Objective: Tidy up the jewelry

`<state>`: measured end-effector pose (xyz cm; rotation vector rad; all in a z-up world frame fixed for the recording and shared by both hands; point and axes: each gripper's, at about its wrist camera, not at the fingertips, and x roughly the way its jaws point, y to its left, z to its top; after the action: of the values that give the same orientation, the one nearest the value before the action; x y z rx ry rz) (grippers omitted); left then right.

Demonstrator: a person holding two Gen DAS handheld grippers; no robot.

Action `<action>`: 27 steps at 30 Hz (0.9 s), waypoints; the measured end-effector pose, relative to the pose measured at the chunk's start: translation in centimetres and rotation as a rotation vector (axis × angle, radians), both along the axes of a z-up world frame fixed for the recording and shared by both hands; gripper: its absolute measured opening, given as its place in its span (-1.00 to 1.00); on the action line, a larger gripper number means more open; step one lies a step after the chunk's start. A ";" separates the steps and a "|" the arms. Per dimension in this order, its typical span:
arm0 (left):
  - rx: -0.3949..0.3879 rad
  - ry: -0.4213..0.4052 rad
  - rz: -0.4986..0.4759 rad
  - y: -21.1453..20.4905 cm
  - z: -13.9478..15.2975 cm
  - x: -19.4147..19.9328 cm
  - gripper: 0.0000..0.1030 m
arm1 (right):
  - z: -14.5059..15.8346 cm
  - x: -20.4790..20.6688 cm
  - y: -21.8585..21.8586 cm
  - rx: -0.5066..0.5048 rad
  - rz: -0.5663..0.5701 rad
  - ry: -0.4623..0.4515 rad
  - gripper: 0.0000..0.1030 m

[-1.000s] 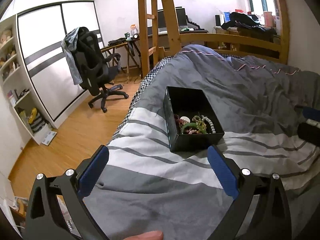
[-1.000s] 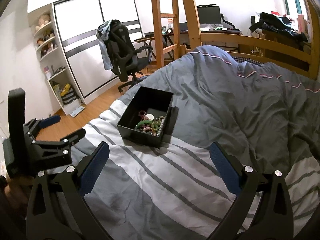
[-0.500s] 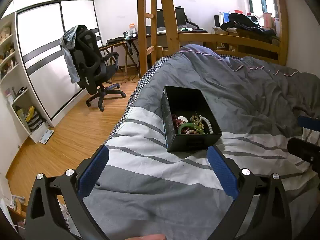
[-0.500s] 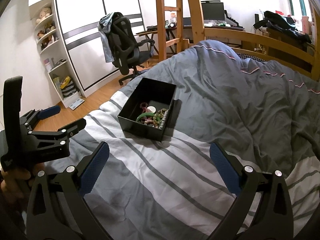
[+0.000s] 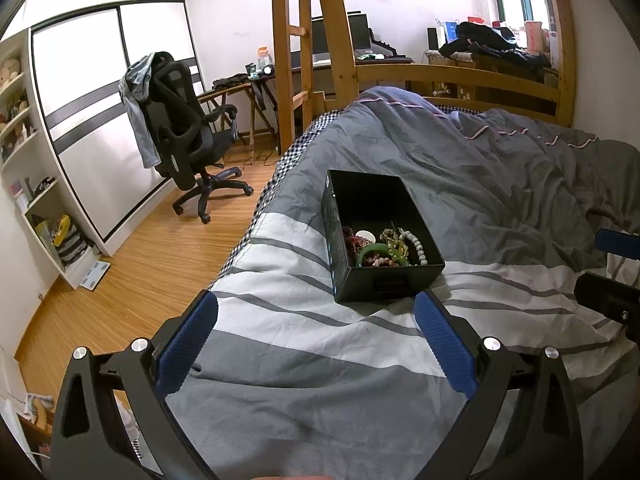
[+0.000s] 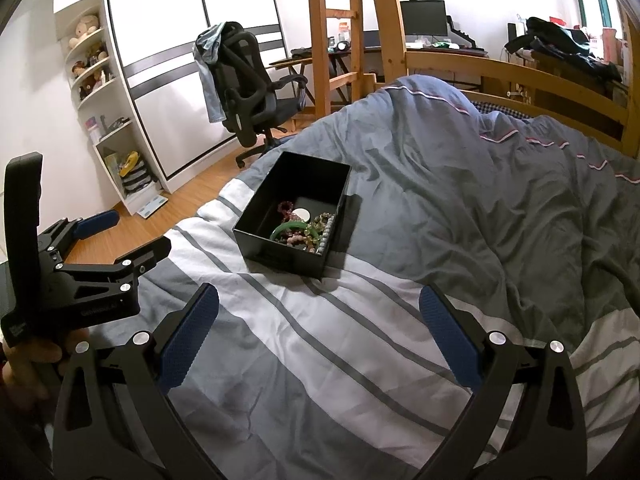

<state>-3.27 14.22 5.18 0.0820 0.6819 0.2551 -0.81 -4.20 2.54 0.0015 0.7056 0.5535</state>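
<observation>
A black open box (image 5: 352, 276) sits on the striped grey duvet and also shows in the right wrist view (image 6: 256, 236). In its near end lies a heap of jewelry (image 5: 384, 246): a green bangle (image 6: 285, 227), bead bracelets and a white round piece. My left gripper (image 5: 316, 316) is open and empty, just short of the box's near wall. My right gripper (image 6: 318, 314) is open and empty, a little before the box and to its right. The left gripper also shows at the left of the right wrist view (image 6: 120, 240).
The bed's left edge (image 5: 256, 216) drops to a wooden floor. A black office chair (image 5: 188, 140) stands by the wardrobe. A wooden ladder (image 5: 292, 52) and bed rail (image 5: 460, 76) stand beyond the bed. Shelves (image 6: 104, 120) line the left wall.
Both grippers have drawn back a little and risen, so the box looks slightly farther and more centred. Both stay open. The jewelry has not moved.
</observation>
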 end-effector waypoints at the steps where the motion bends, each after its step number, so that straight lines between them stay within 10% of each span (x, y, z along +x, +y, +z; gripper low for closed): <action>1: 0.001 -0.001 0.000 0.0 0.0 0.0 0.89 | 0.0 0.0 0.0 -0.001 0.001 0.000 0.93; 27: 0.002 0.003 -0.001 -0.2 0.0 0.0 0.89 | -0.3 -0.3 0.6 -0.009 0.020 0.007 0.93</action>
<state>-3.26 14.04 5.17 0.0848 0.6845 0.2551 -1.16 -3.58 2.24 -0.0124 0.7159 0.5696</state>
